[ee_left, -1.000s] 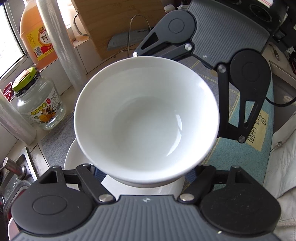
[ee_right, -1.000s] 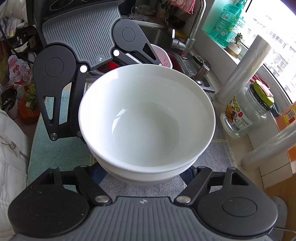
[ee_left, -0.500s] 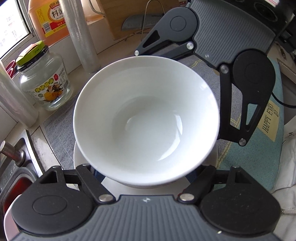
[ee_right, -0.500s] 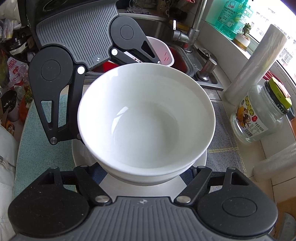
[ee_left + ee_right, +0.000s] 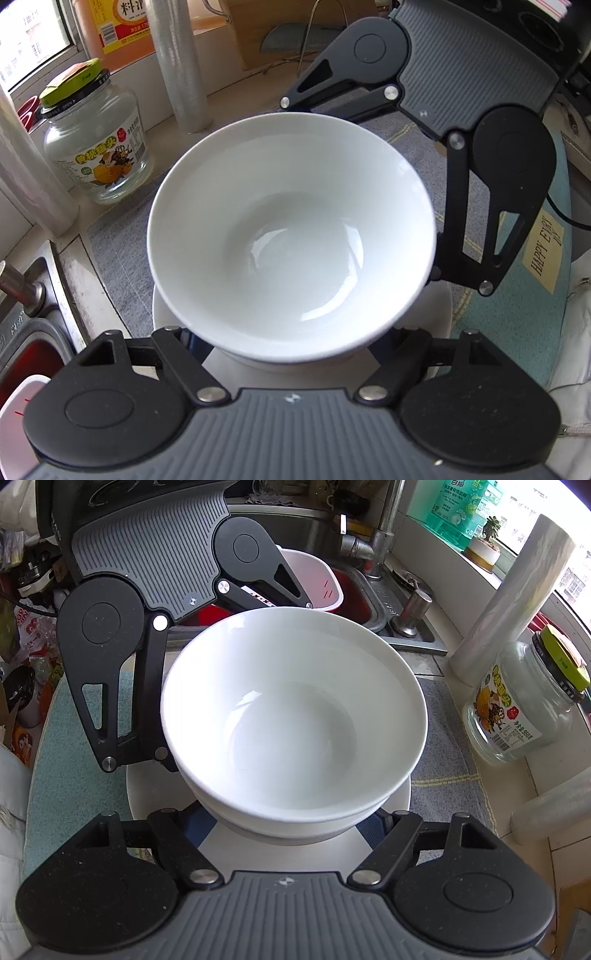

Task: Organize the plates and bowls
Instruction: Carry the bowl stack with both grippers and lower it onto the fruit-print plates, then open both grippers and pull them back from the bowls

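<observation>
A white bowl [image 5: 291, 236] fills the middle of both wrist views [image 5: 295, 716]; in the right wrist view a second bowl rim [image 5: 291, 821] shows nested under it. Both grippers hold the bowls from opposite sides, each one's fingers spread wide around the base under the rim, fingertips hidden. My left gripper [image 5: 291, 354] faces my right gripper [image 5: 291, 834]; each shows in the other's view. A white plate [image 5: 170, 317] lies directly under the bowls on the mat, also in the right wrist view [image 5: 147, 794]. Whether the bowls touch the plate is hidden.
A grey and teal mat [image 5: 122, 243] covers the counter. A glass jar with a green lid [image 5: 524, 705], plastic wrap rolls [image 5: 513, 590] and an oil bottle [image 5: 122, 26] stand by the window. The sink [image 5: 373, 590] with a pink-white basin [image 5: 314, 579] lies behind.
Both grippers have carried the bowls down and over the white plate, which now shows wider beneath them. The jar and wrap roll have shifted in view.
</observation>
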The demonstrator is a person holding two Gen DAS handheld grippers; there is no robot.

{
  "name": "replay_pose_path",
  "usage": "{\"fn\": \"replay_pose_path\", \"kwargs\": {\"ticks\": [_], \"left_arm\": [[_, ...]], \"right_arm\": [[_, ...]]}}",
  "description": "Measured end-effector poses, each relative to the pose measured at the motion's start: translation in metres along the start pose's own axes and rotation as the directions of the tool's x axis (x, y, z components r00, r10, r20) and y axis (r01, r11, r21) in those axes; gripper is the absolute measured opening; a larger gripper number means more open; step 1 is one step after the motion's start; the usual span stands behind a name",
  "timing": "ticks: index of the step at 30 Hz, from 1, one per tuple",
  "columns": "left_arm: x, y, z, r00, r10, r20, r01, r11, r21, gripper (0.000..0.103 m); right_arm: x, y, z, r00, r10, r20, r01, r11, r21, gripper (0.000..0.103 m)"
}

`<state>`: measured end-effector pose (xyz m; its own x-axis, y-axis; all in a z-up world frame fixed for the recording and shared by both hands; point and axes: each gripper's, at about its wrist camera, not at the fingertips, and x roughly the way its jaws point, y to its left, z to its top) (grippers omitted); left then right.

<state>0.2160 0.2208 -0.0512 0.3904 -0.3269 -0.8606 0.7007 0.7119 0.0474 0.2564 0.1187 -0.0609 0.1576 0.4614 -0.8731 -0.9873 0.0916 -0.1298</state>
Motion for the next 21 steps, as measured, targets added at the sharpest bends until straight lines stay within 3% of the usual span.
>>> {"fn": "replay_pose_path", "kwargs": {"ticks": [7,10,12,21], "left_arm": [[0.004,-0.002,-0.002,1.000,0.023,0.014,-0.023,1.000,0.019,0.082],[0.003,-0.005,-0.005,0.999,0.036,0.028,-0.037,0.999,0.034,0.087],[-0.002,-0.006,-0.008,0.997,0.048,0.055,-0.050,0.998,0.031,0.093],[-0.026,-0.006,-0.031,0.982,0.139,0.131,-0.126,0.986,-0.105,0.098]], "right_arm": [[0.001,-0.003,-0.002,1.000,0.001,0.009,-0.001,1.000,0.021,0.085],[0.001,0.000,-0.001,0.999,-0.030,0.016,0.030,1.000,0.007,0.103],[0.000,0.004,-0.001,0.999,-0.033,0.022,0.033,0.999,0.002,0.103],[-0.016,0.011,-0.015,0.995,-0.098,0.022,0.094,0.988,0.126,0.103]]}}
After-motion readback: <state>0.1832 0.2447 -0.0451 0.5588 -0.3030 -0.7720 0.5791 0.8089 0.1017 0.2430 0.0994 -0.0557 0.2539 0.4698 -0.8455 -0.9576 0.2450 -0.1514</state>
